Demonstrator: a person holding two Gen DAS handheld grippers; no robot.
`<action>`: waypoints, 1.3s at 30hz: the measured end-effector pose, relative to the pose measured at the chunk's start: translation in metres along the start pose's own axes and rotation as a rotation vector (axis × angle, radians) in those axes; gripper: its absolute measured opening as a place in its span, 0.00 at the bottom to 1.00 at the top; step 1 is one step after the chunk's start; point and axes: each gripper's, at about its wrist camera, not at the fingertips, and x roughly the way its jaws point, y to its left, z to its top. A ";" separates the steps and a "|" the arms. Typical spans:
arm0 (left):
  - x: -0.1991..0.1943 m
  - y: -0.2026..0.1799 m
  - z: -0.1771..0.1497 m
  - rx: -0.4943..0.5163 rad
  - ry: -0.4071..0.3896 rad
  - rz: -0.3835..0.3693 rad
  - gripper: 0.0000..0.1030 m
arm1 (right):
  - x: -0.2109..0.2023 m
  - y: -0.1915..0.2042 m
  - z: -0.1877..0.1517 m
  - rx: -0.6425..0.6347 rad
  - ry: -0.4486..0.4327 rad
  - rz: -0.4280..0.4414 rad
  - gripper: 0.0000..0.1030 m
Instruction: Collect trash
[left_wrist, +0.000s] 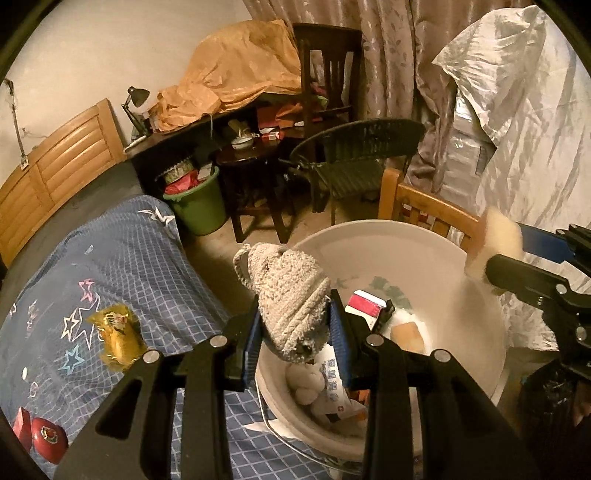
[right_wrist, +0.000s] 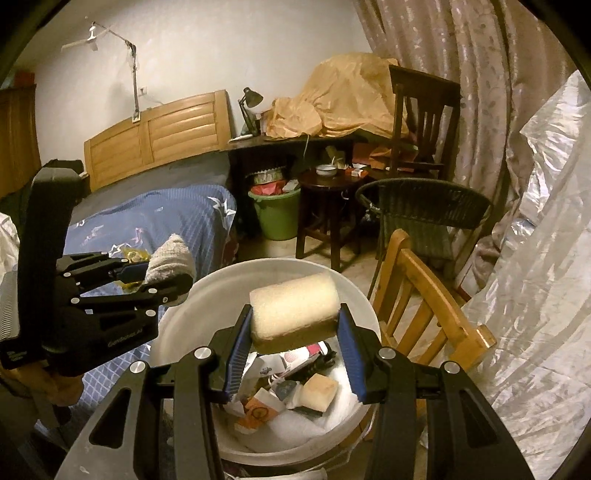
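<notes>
The left gripper (left_wrist: 293, 328) is clamping a grey knitted sock (left_wrist: 291, 295) between its blue pads, holding it over the 9 o'clock rim of the white bucket (left_wrist: 461, 295). The right gripper (right_wrist: 293, 336) is squeezing a pale foam sponge (right_wrist: 295, 308) over the bucket's middle. Inside the bucket, wrappers, a red-and-white packet (left_wrist: 365, 303) and a tan foam block (right_wrist: 320, 387) are lying. At 9 o'clock of the bucket, a gold wrapper (left_wrist: 116, 338) is resting on the blue star-patterned bedspread (left_wrist: 147, 266). Farther off, toward 12 o'clock, a full green bin (right_wrist: 277, 214) is standing beside a dark stool (right_wrist: 325, 218).
</notes>
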 end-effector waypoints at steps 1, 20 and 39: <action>0.002 0.000 -0.001 -0.004 0.005 -0.002 0.37 | 0.003 0.001 0.000 -0.009 0.011 -0.005 0.48; -0.016 0.003 -0.009 -0.047 -0.029 -0.069 0.47 | -0.057 0.000 -0.023 0.114 -0.116 -0.129 0.69; -0.073 0.009 -0.028 -0.095 -0.191 -0.190 0.68 | -0.118 -0.010 -0.064 0.248 -0.191 -0.186 0.78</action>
